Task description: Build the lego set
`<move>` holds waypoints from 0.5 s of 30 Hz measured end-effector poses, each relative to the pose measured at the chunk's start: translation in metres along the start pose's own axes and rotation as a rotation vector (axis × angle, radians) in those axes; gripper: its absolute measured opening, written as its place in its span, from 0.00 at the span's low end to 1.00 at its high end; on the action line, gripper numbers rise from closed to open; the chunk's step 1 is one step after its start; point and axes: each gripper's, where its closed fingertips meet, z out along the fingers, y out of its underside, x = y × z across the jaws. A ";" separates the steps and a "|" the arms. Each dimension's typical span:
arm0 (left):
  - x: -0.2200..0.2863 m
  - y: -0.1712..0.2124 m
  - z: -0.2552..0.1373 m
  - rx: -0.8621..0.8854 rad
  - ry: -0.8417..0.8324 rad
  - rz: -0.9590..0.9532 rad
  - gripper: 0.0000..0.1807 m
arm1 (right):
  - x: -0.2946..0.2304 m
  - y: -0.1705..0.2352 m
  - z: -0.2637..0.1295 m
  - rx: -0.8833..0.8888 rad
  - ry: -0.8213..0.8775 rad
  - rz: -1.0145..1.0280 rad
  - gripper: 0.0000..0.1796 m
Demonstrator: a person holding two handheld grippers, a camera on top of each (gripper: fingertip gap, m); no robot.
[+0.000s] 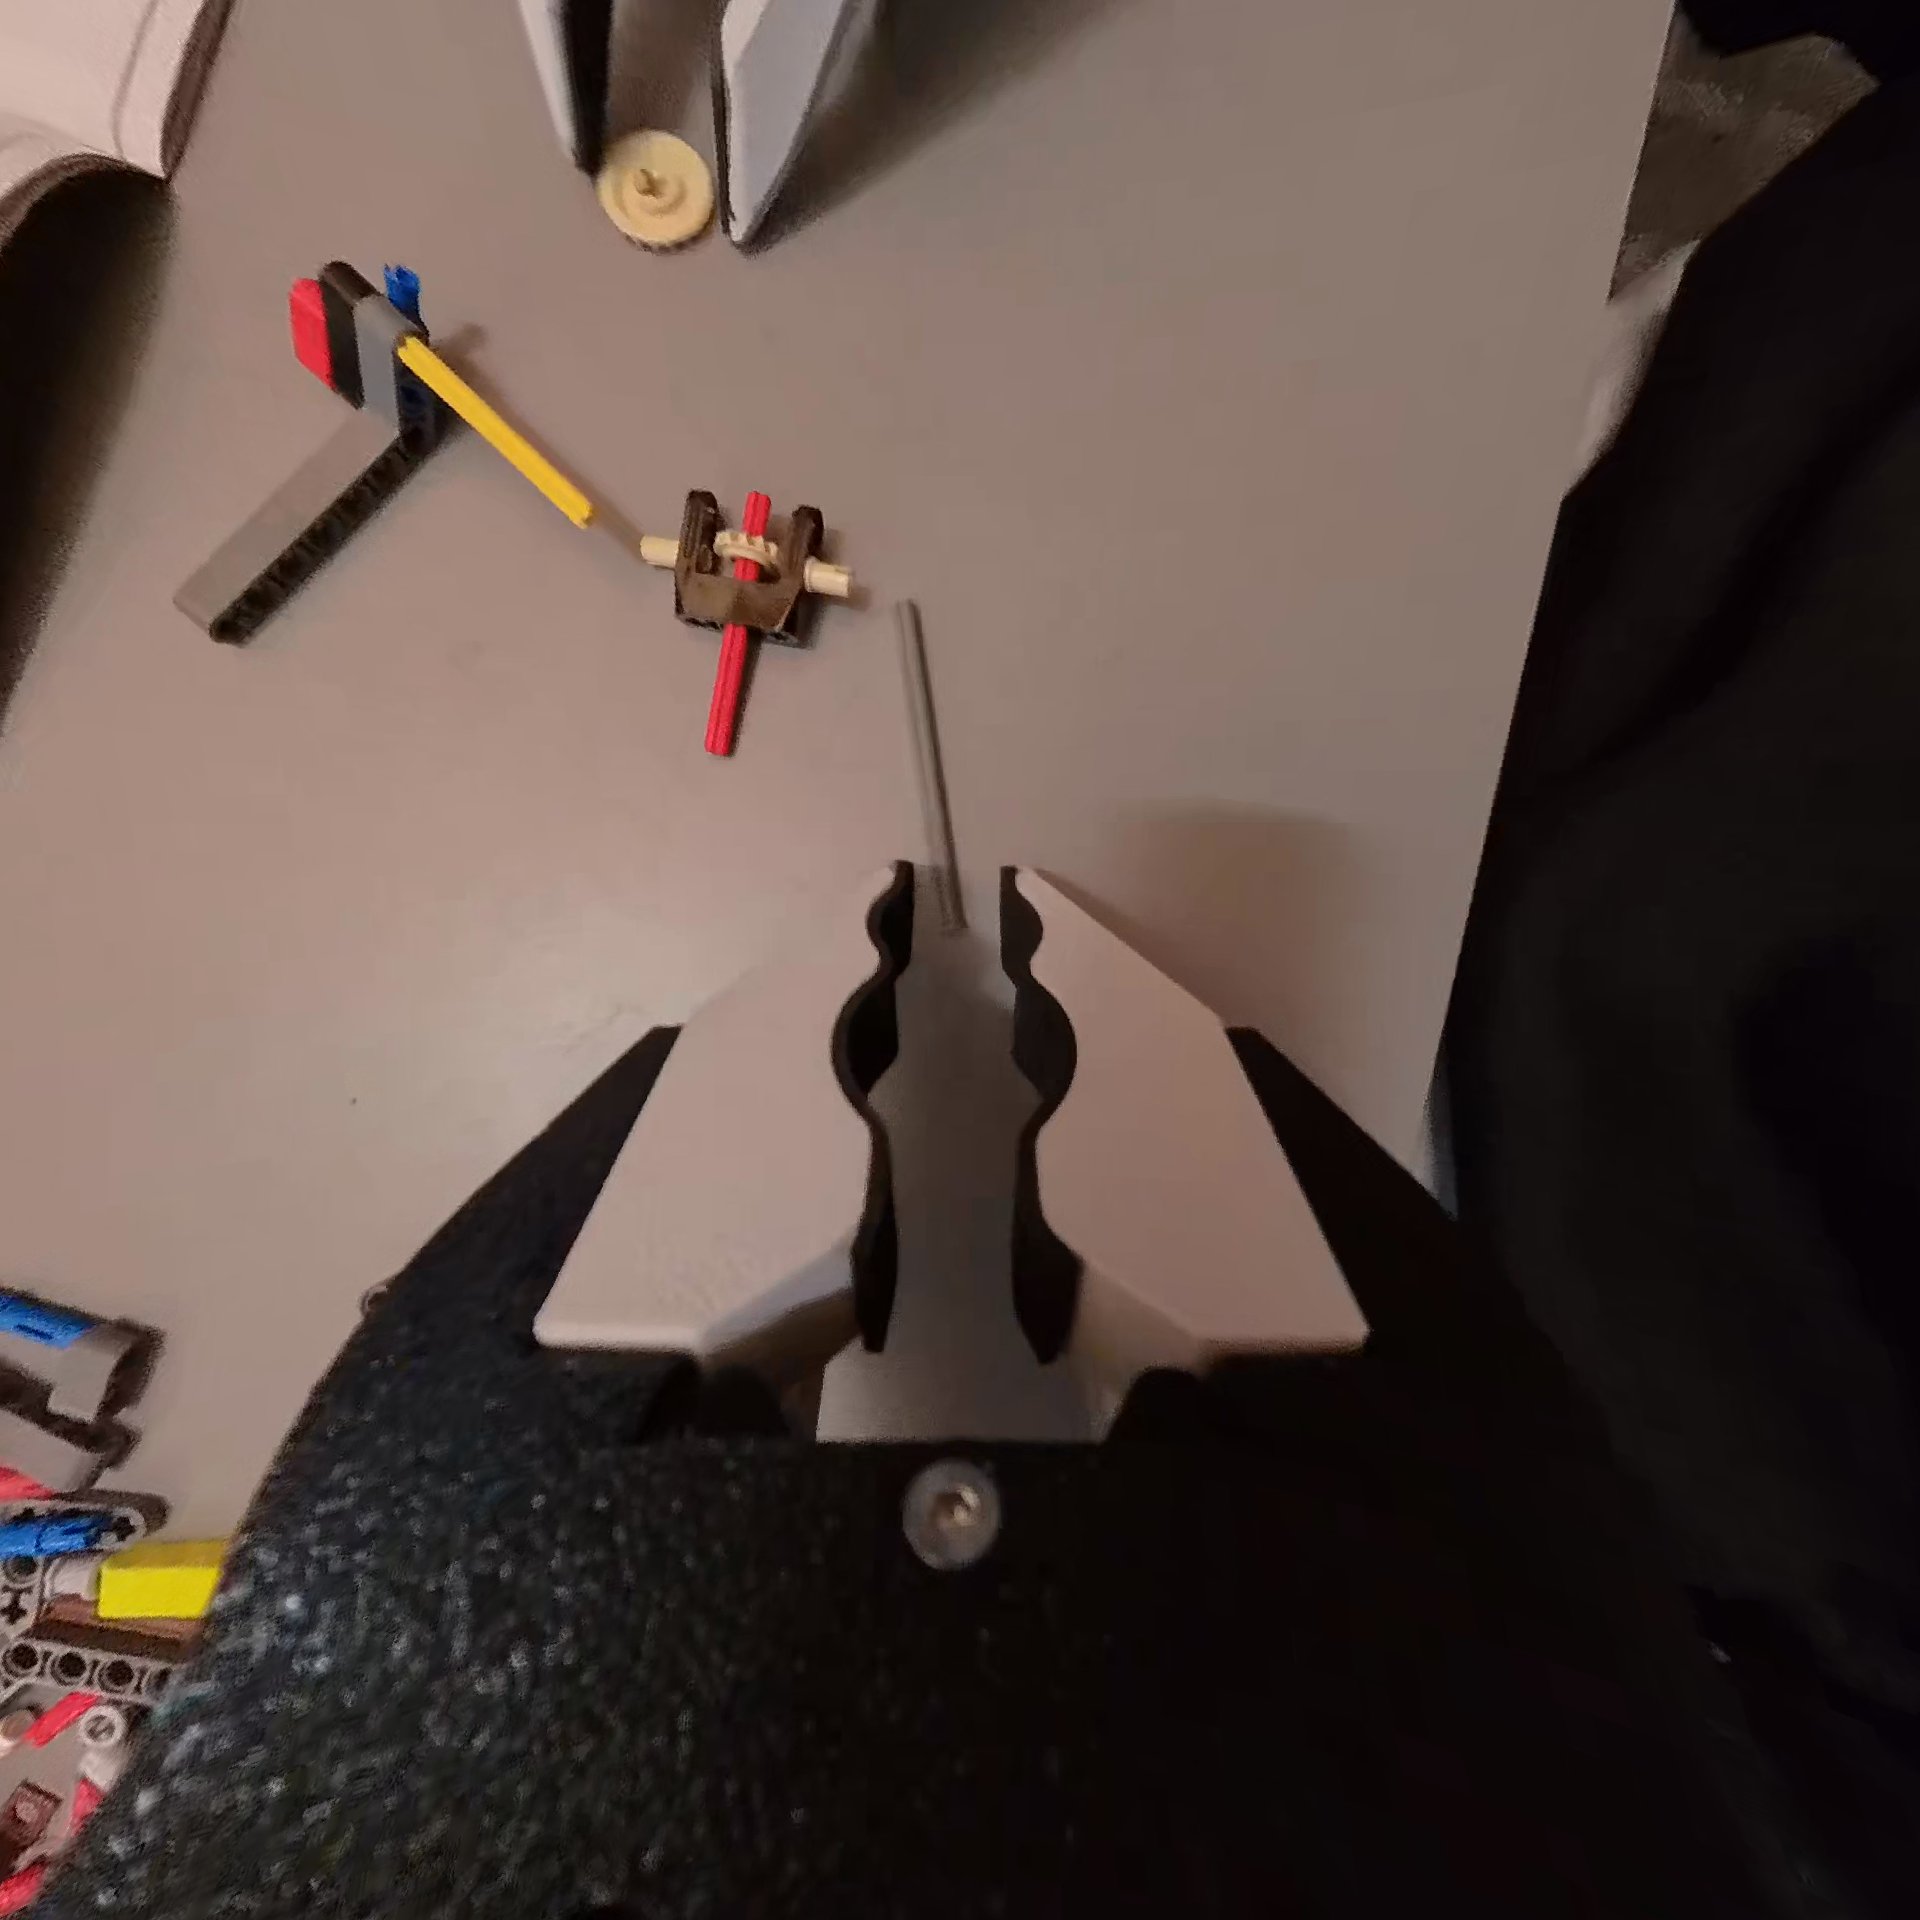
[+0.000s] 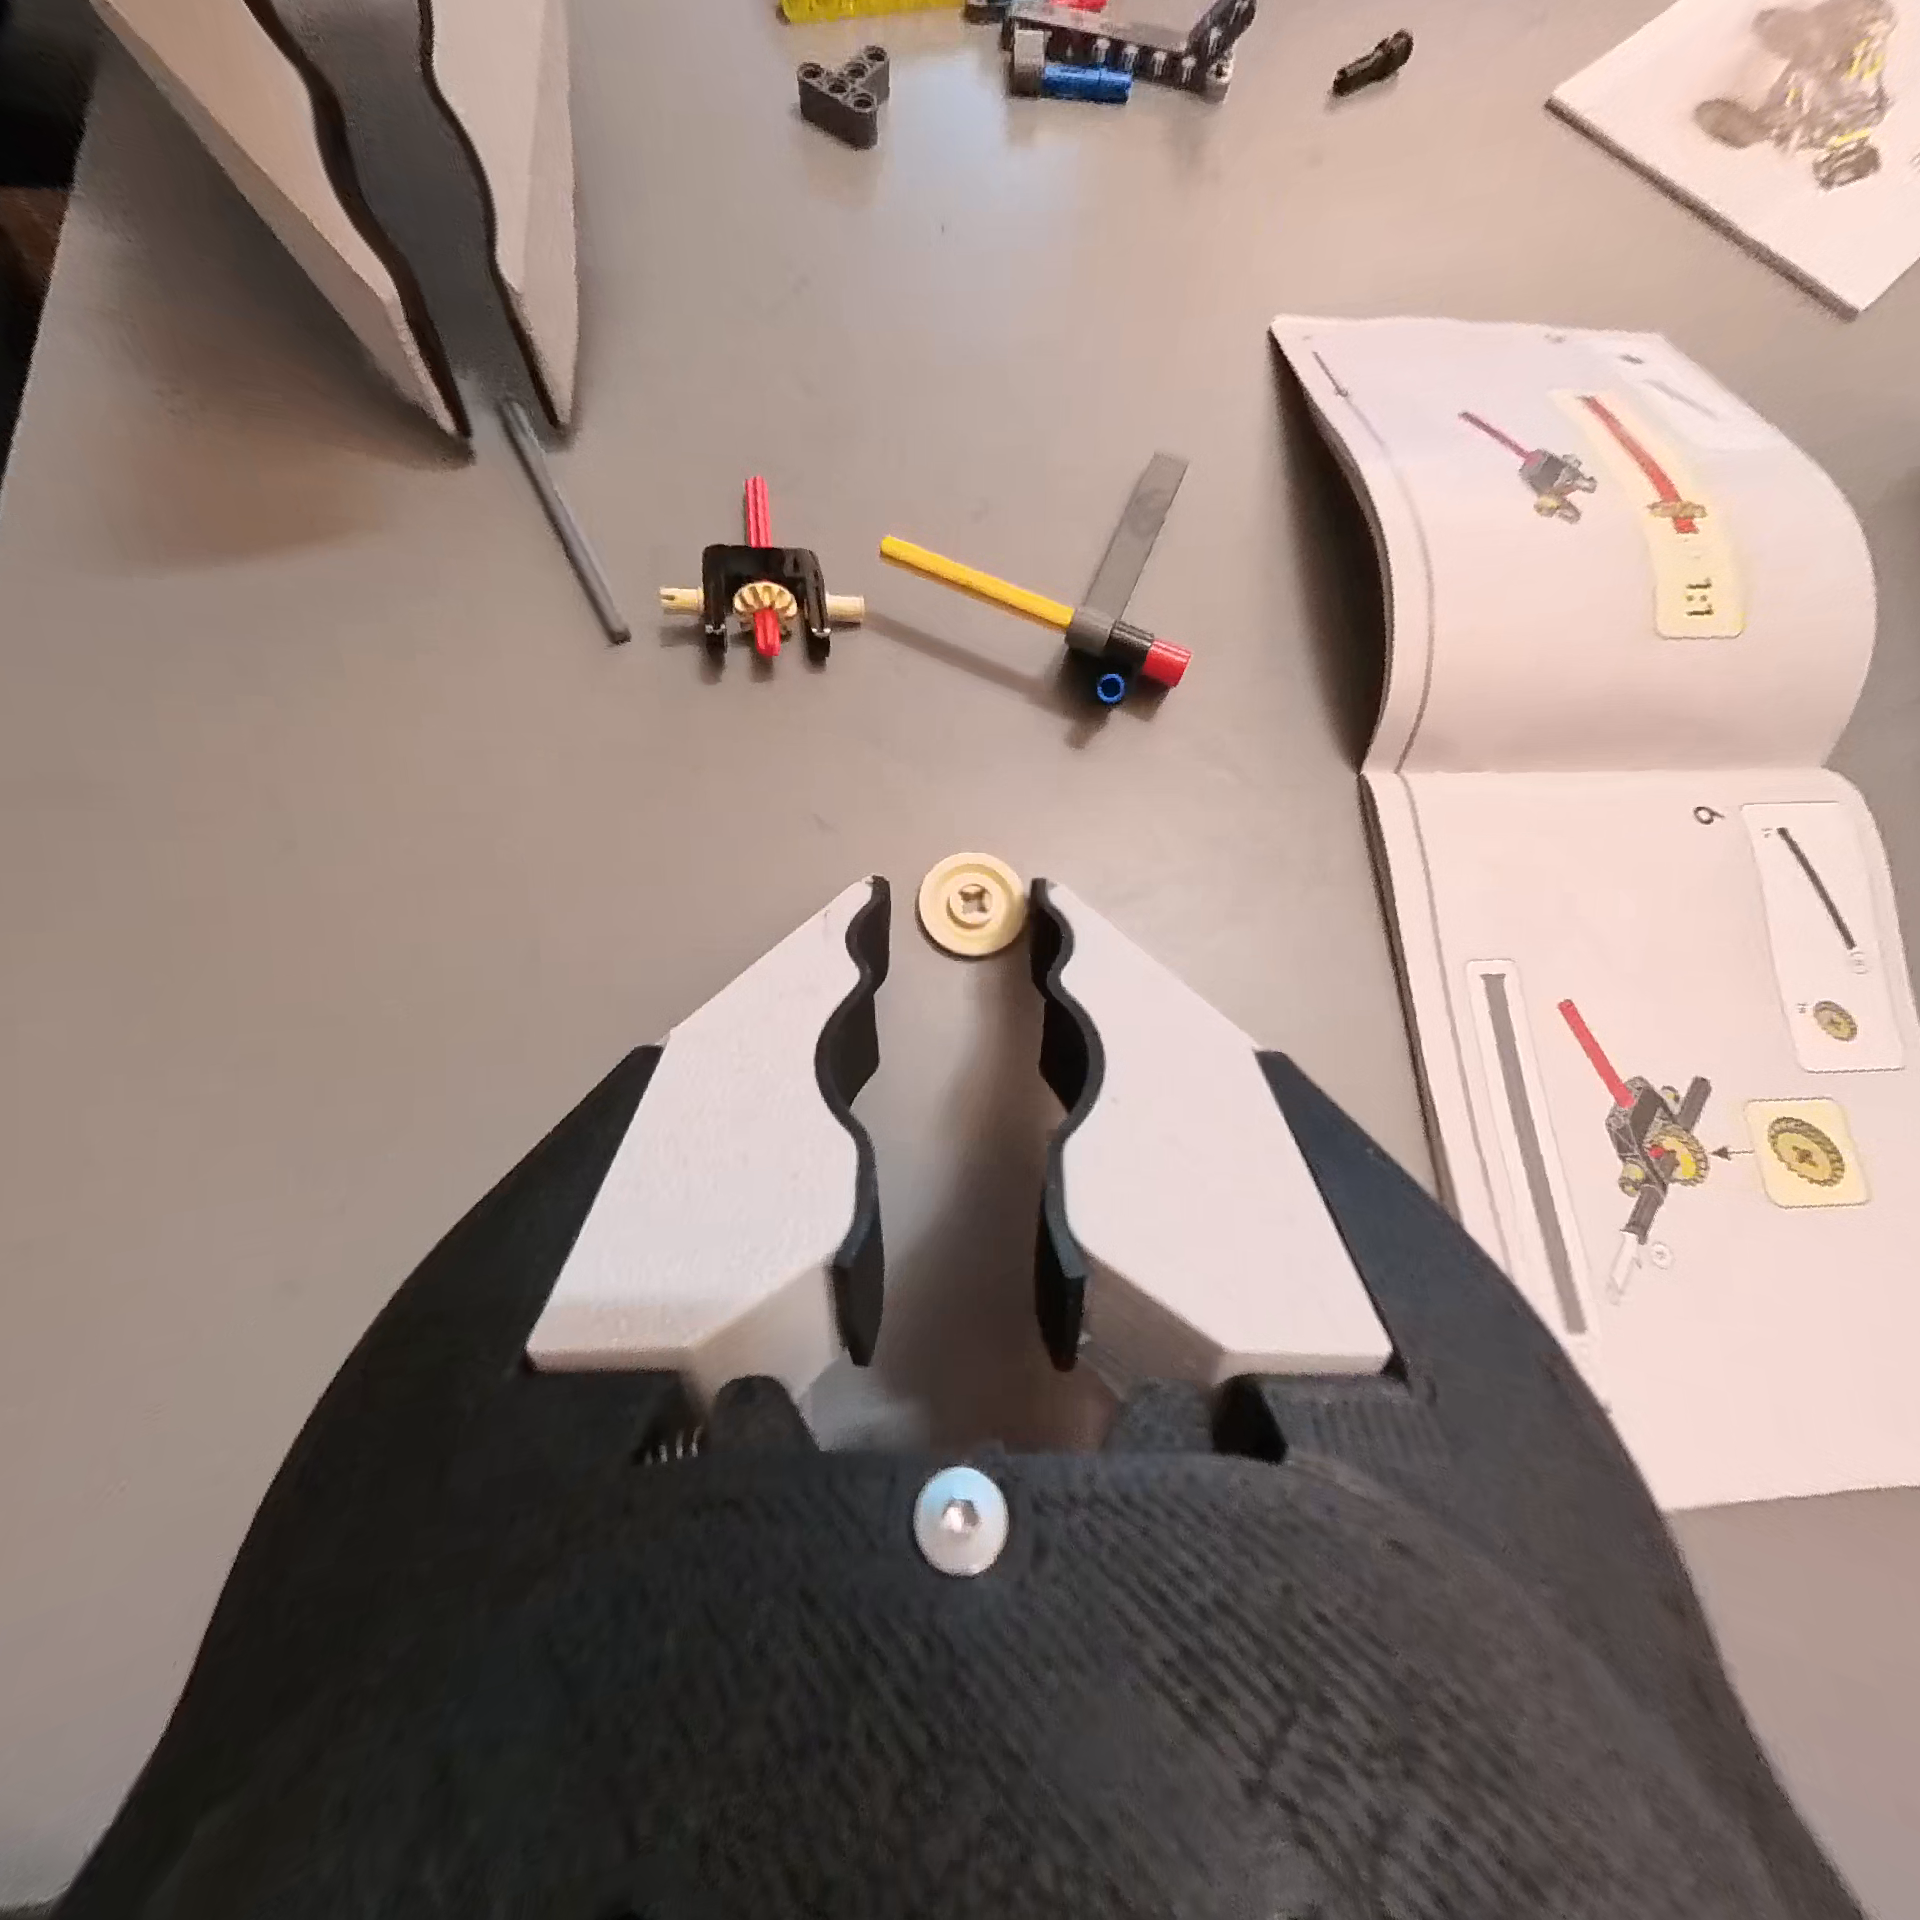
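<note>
On the grey table point(image 2: 312, 831) lie 2 small lego sub-builds: 1 black bracket point(image 2: 764, 603) crossed by 1 red axle with 1 tan bevel gear and tan pins, and beside it 1 yellow axle point(image 2: 971, 582) joined to a grey beam with red, black and blue parts. At the right, 1 open instruction booklet point(image 2: 1621, 1039) shows printed build diagrams and step numbers; 1 more printed sheet lies in the far corner. Right gripper point(image 2: 958, 894) is spread, its tips flanking 1 tan round gear point(image 2: 974, 902) flat on the table, not visibly squeezing it. Left gripper point(image 1: 956, 878) is spread too, its tips straddling the near end of 1 long grey axle point(image 1: 928, 748)
</note>
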 end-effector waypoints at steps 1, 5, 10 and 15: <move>0.001 -0.002 0.001 0.001 -0.004 -0.002 0.08 | -0.002 0.000 0.000 0.007 -0.010 0.014 0.12; -0.001 -0.004 0.007 -0.035 -0.051 0.014 0.07 | -0.003 0.002 -0.002 0.005 0.020 0.034 0.10; 0.001 -0.005 0.008 -0.062 -0.056 0.026 0.02 | -0.006 0.003 -0.004 0.003 0.071 0.041 0.10; 0.001 -0.007 0.009 -0.022 -0.042 -0.006 0.01 | -0.007 0.003 -0.007 0.002 0.177 -0.014 0.10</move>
